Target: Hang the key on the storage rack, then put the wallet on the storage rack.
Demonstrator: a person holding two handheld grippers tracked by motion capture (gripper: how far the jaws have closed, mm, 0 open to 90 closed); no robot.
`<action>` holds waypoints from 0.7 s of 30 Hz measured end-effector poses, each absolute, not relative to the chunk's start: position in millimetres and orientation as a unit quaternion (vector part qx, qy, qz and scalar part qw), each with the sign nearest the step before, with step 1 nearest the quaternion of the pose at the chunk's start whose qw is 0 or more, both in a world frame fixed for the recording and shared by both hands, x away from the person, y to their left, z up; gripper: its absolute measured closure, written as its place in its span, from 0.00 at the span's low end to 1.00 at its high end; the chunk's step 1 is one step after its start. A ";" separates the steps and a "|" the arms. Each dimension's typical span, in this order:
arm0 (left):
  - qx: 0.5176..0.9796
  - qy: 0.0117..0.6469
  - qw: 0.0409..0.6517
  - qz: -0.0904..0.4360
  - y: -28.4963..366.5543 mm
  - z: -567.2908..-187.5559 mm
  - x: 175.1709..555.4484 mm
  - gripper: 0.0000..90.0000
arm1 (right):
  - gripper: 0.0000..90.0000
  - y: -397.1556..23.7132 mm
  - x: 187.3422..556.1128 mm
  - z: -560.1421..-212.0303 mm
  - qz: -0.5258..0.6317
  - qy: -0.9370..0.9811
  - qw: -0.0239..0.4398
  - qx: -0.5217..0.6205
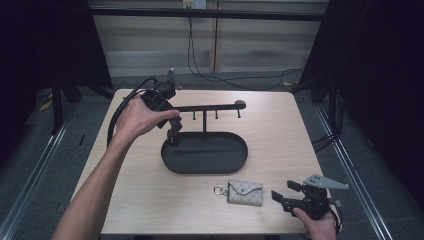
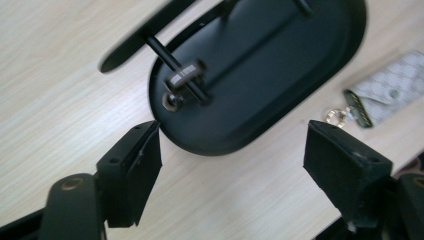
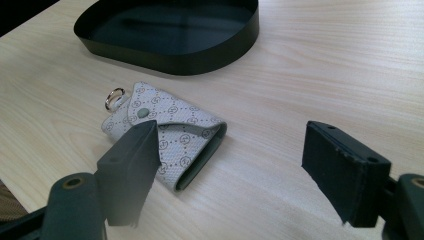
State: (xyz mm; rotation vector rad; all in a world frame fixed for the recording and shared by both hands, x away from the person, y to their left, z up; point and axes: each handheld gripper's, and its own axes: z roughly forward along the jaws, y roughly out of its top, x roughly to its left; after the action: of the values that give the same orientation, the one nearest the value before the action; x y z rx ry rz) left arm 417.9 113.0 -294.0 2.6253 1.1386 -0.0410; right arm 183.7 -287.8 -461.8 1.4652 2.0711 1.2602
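Black metal stand point(image 1: 205, 107) is sitting upright in the oval tray point(image 1: 235, 161) mid-table, crossbar with small hooks running right from the left hand. Left gripper point(image 1: 172, 134) is hovering at the left end of that crossbar, jaws standing wide with nothing between them; in the left gripper view the pads point(image 2: 145, 165) are framing the tray rim point(image 2: 200, 145) and the post base, touching neither. A small dark cylindrical piece with a pale label point(image 2: 187, 76) is sitting on a peg there; blurred, so I'm not calling what it is or whether it's hanging or just resting.

Grey patterned key pouch point(image 1: 245, 192) is lying flat on the wooden table point(image 1: 280, 130) in front of the tray, well apart from the hooks, metal ring point(image 1: 219, 189) pointing left. Right gripper point(image 1: 282, 197) is waiting just beside the pouch's right edge, jaws also wide and empty; in the right gripper view the pouch point(image 3: 170, 137) is sitting ahead of the left pad point(image 3: 132, 165), not pinched.

My read: the left side is looking finished with the stand, the pouch part is not yet starting. Left to do: grip pouch, lift, get ring onto a hook.
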 end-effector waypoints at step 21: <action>0.898 0.348 0.269 0.033 167.3 -314.5 363.5 0.20 | 0.26 -288.1 185.5 -462.4 0.438 0.719 0.153 0.518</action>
State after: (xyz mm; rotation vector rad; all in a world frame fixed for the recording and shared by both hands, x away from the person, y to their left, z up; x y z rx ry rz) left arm 363.5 167.3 -314.5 2.4206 0.9387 0.0893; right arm 185.5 -288.1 -462.4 1.4853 2.0623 1.2550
